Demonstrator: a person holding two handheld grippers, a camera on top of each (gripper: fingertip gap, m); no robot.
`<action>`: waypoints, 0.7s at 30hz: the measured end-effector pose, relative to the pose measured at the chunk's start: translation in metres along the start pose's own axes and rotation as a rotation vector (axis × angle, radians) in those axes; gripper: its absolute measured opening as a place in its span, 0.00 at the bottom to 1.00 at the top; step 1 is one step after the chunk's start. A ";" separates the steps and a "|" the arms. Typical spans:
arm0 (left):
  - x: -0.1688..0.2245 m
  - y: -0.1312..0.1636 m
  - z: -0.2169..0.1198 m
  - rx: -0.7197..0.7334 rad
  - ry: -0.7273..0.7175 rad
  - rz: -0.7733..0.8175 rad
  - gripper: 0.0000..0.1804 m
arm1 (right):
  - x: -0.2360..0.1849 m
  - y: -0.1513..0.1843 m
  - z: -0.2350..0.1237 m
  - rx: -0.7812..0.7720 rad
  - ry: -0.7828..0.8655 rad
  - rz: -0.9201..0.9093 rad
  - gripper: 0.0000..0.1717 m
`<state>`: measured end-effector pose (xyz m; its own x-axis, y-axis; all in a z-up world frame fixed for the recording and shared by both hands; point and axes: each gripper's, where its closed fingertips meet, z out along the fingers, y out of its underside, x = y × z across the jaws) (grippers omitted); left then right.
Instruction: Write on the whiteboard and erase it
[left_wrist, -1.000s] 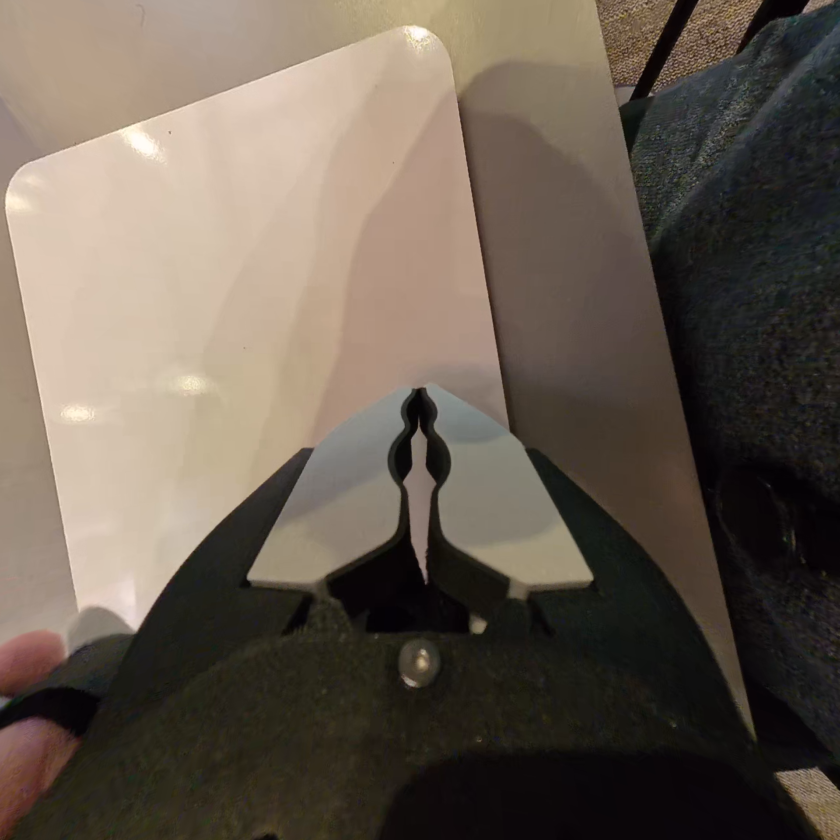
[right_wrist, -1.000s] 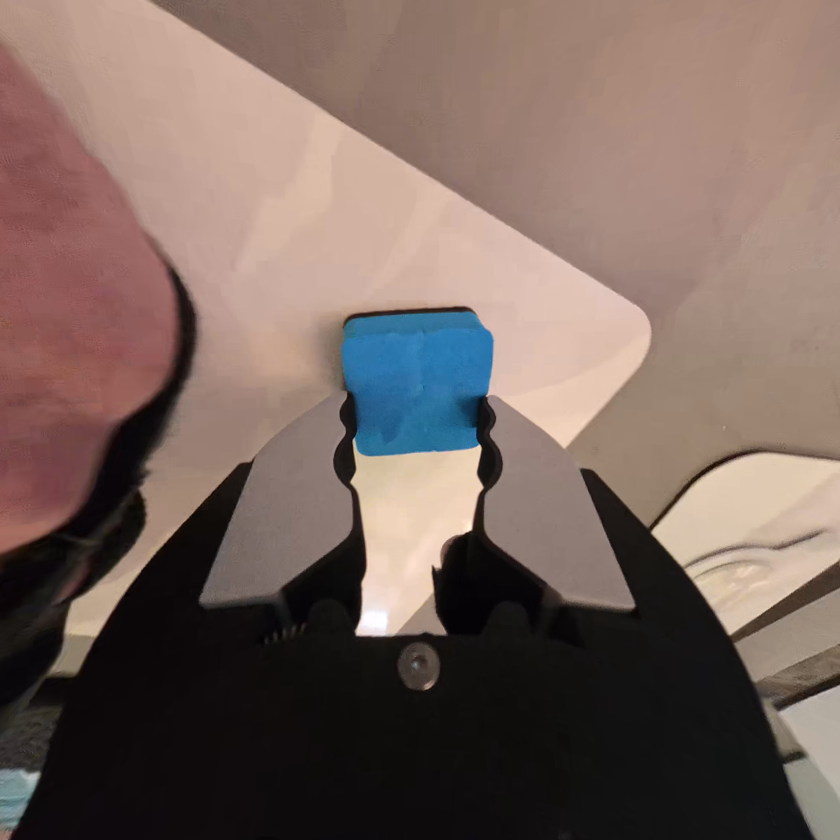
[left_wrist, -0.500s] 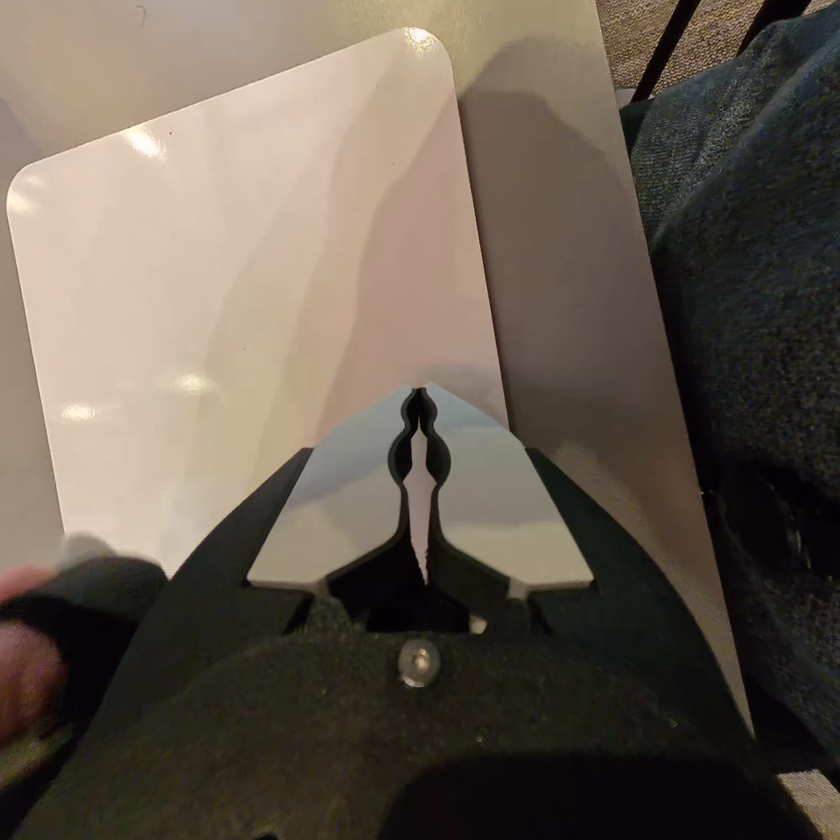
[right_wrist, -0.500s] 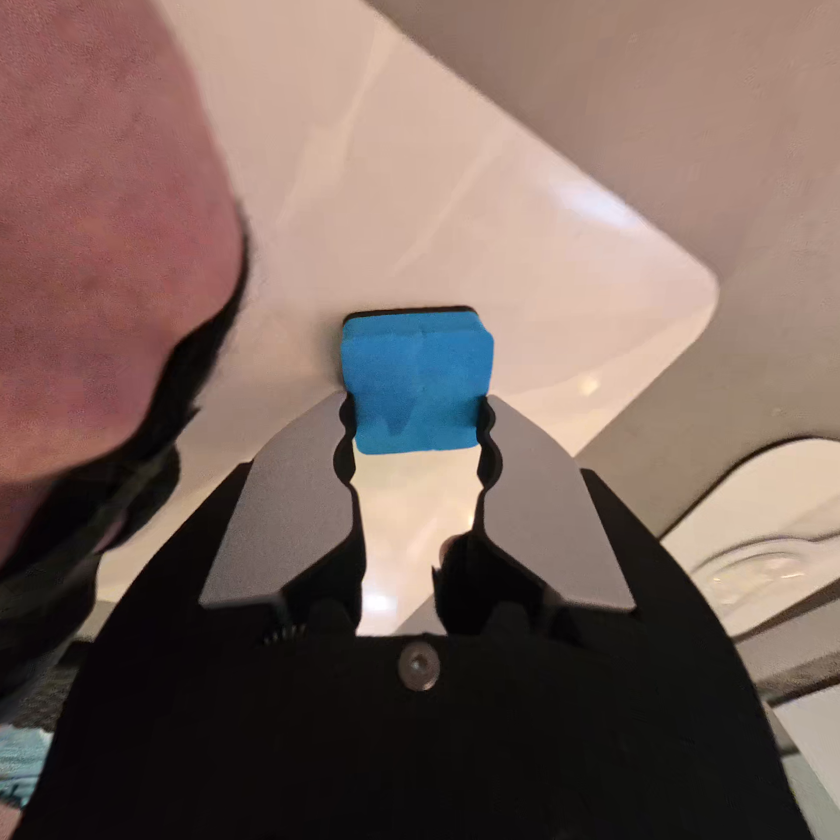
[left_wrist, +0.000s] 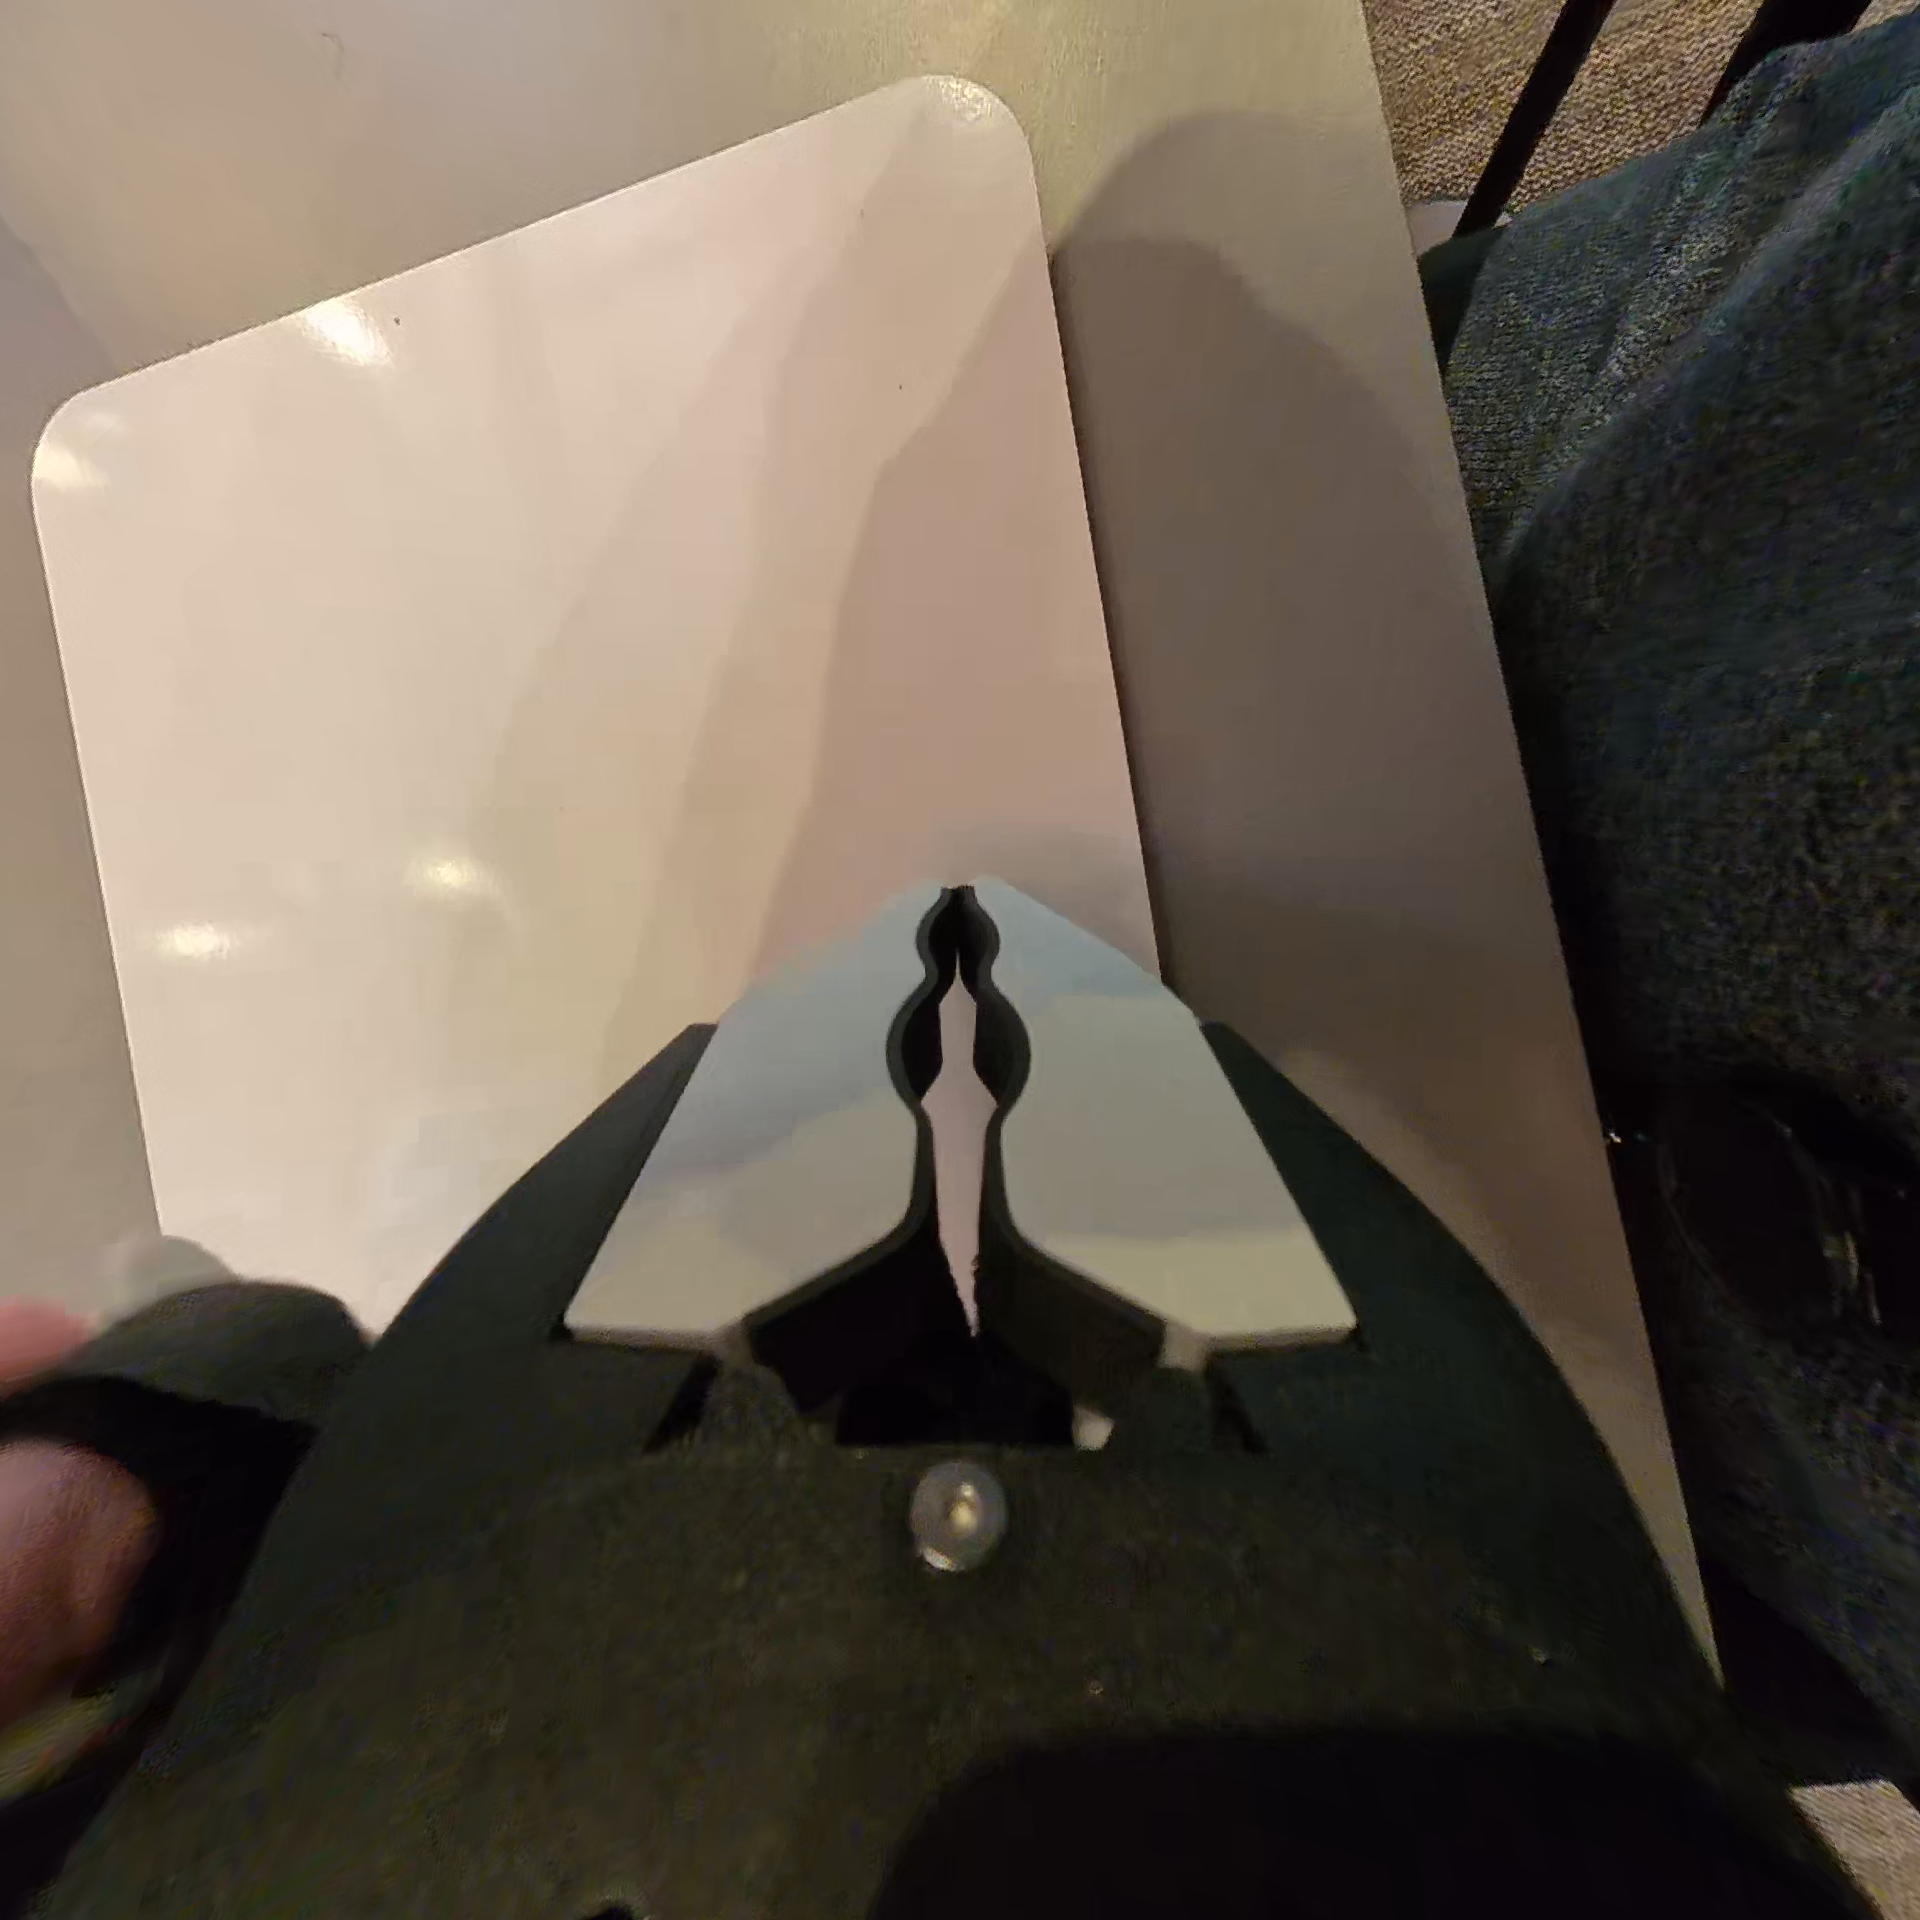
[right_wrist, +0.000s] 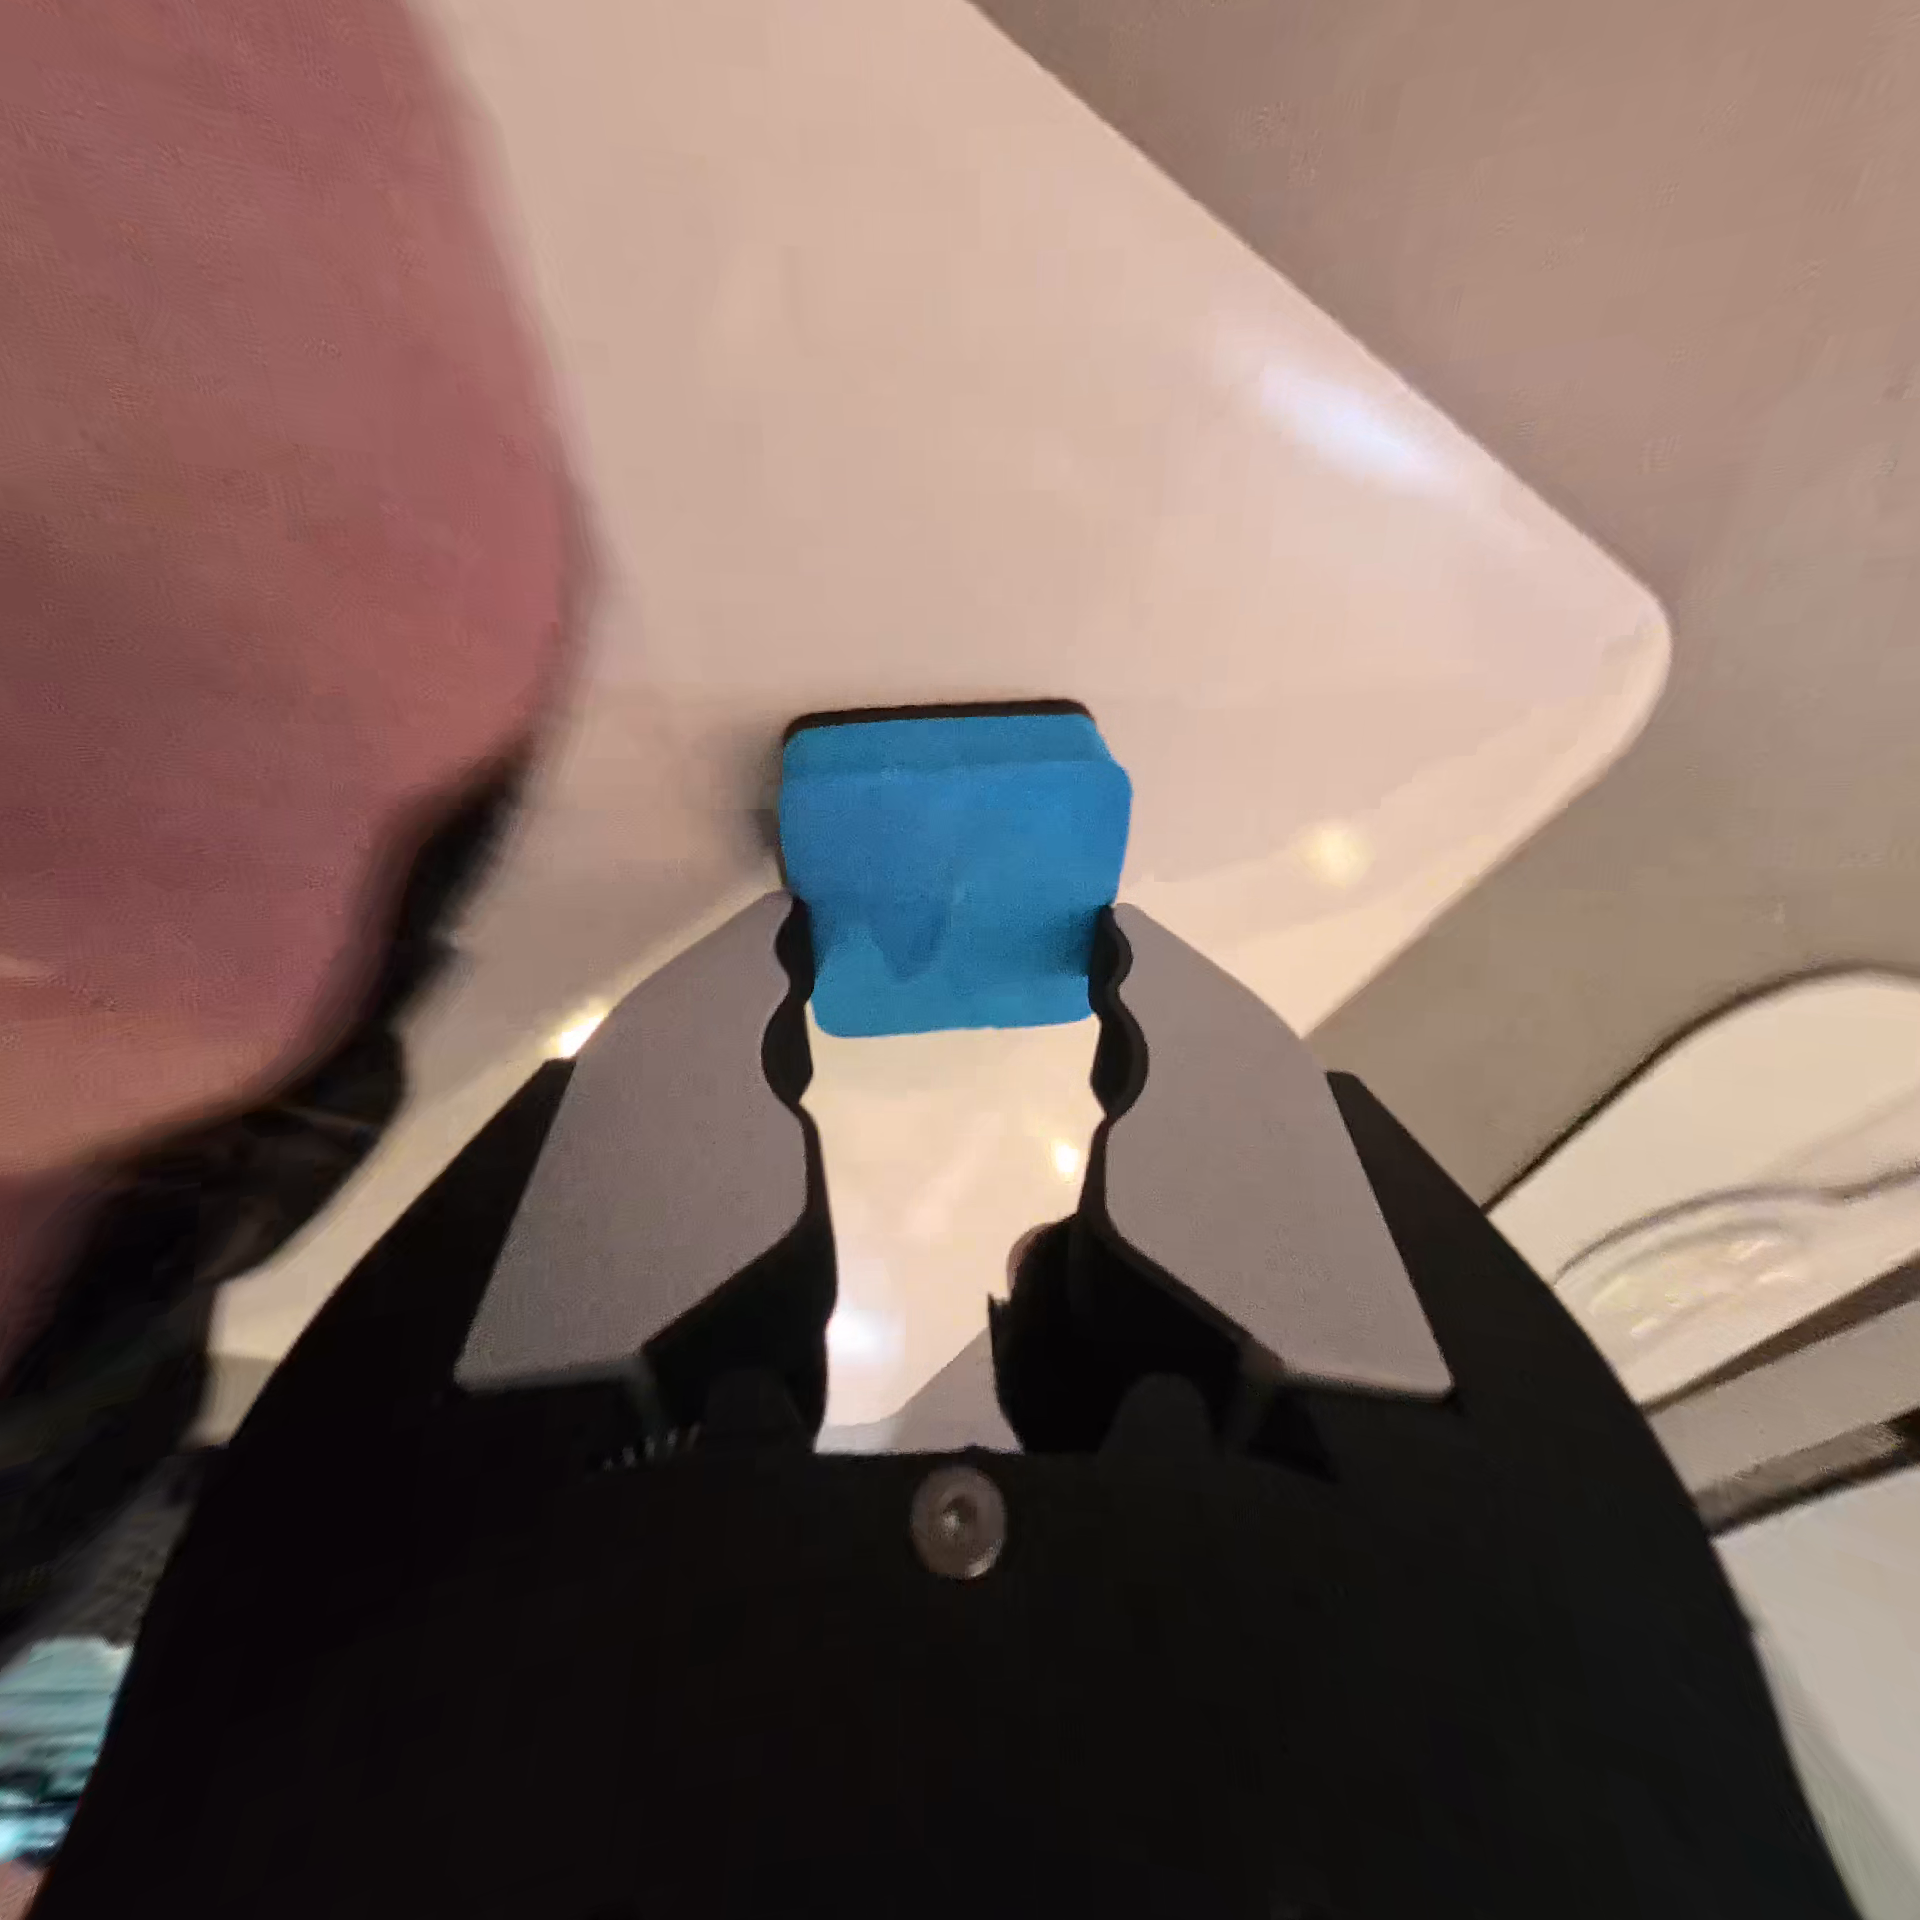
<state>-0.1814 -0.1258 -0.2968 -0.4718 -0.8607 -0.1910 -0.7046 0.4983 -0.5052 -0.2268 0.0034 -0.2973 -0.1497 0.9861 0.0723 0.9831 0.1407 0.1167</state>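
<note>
My right hand-held gripper (right_wrist: 951, 935) grips a blue eraser (right_wrist: 951, 873), both fingers pressed against its sides; the eraser's dark underside lies flat on the whiteboard (right_wrist: 1039, 468); my left hand-held gripper (left_wrist: 961, 891) is clenched with its tips together on nothing, hovering over the whiteboard's (left_wrist: 499, 644) near right corner; the whiteboard, glossy and unmarked, lies on the pale bench (left_wrist: 1278, 520); a dark green sleeve (left_wrist: 1714, 520) is beyond the bench edge.
</note>
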 end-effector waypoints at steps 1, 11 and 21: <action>0.000 0.000 0.000 0.001 -0.003 0.001 0.01 | 0.007 0.012 0.002 -0.021 0.001 0.070 0.31; 0.002 0.000 -0.001 -0.001 -0.012 0.005 0.01 | 0.014 0.043 0.006 -0.059 -0.029 0.148 0.31; 0.003 0.001 -0.001 -0.006 -0.009 0.007 0.01 | -0.035 0.061 0.004 0.036 -0.094 0.185 0.31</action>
<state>-0.1835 -0.1275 -0.2966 -0.4718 -0.8581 -0.2025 -0.7044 0.5050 -0.4988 -0.1606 -0.0219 -0.2971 0.0423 0.9991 -0.0039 0.9963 -0.0419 0.0745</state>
